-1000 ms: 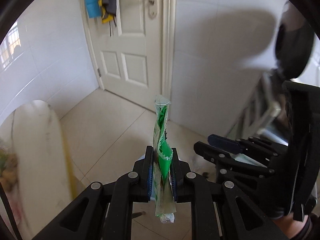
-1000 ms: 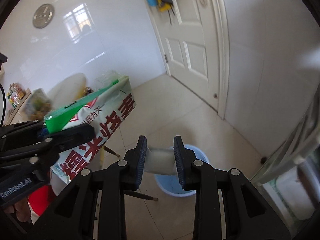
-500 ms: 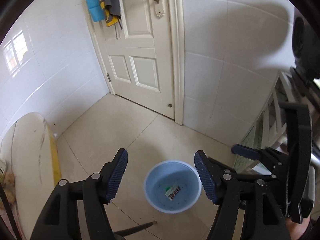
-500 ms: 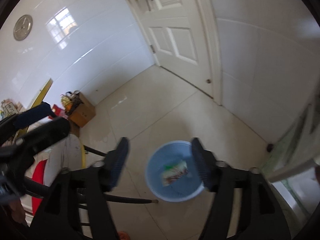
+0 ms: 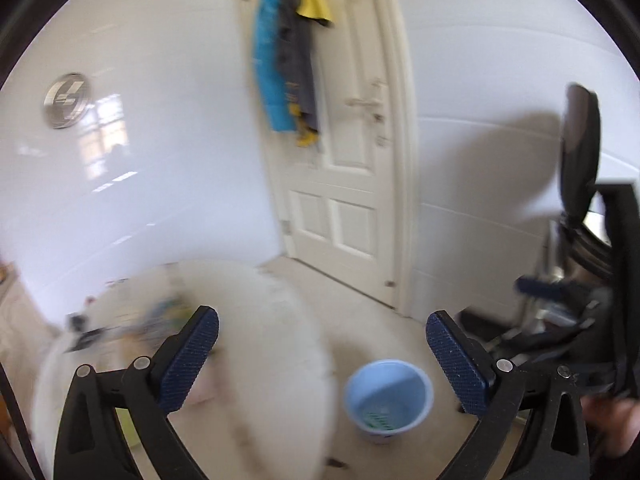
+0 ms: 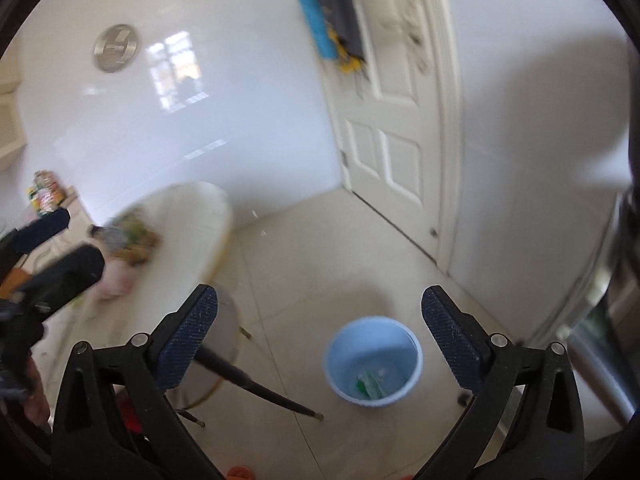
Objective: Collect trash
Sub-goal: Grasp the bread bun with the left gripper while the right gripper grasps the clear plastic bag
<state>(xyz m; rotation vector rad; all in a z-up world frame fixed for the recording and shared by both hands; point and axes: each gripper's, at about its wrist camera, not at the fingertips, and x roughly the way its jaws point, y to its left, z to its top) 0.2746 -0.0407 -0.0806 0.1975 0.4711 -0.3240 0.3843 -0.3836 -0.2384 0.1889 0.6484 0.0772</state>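
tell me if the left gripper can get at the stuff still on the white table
Probably yes: the left gripper is open and empty, and the white table lies right under it with the blurred clutter uncovered near its left finger.

2 tools: left tool (image 5: 322,354), right tool (image 6: 320,330). 1 blue bin (image 6: 374,362), 1 green wrapper (image 6: 370,386) inside, 1 bench (image 6: 188,232), 1 door (image 6: 394,120), 1 wall clock (image 6: 116,48).

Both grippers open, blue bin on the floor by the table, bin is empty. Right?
Not quite. The blue bin is not empty: the right wrist view shows a green and white wrapper lying in its bottom. The rest holds: the left gripper and right gripper both have their jaws spread wide with nothing between them, and the bin stands on the floor beside the table.
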